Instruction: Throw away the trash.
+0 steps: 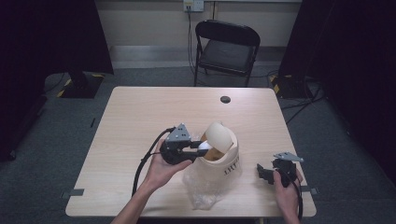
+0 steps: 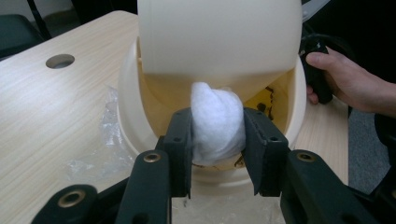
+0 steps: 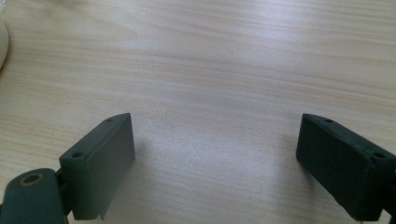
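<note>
We grip a white wad [image 2: 217, 122] in our left tongs [image 2: 217, 140], holding it at the cream bin's [image 1: 219, 170] mouth under the tilted swing lid [image 1: 220, 135], ready to drop. Our right tongs [image 3: 215, 154] rest wide open over the tabletop [image 3: 210, 60], clear of the bin.

Left gripper [image 2: 217, 140] is held level, jaws clamped on a load; right gripper [image 3: 215, 158] is rested low, jaws spread wide.
</note>
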A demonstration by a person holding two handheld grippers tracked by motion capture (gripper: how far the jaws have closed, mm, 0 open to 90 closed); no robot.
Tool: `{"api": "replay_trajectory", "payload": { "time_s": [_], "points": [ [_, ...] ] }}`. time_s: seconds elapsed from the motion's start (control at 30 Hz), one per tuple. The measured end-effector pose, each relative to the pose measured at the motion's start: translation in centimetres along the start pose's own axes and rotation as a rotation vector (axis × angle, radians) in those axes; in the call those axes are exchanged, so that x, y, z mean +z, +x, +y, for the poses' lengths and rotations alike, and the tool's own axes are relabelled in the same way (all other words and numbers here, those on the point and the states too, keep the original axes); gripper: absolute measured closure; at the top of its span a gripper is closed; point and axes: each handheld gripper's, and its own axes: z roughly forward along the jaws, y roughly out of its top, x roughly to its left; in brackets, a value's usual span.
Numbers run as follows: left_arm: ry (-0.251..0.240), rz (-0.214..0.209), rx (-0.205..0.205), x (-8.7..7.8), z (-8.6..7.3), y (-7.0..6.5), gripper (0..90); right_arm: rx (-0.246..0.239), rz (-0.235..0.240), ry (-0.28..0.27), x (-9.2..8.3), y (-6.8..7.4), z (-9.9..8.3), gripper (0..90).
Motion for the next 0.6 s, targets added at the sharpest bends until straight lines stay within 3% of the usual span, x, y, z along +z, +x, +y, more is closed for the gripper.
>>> {"api": "replay_trajectory", "payload": {
  "time_s": [0.6],
  "points": [
    [0.071, 0.0, -0.015, 2.7, 0.7, 0.0, 64.3, -0.001, 0.0, 0.0, 0.0, 0.0, 0.0, 10.7]
  ]
}}
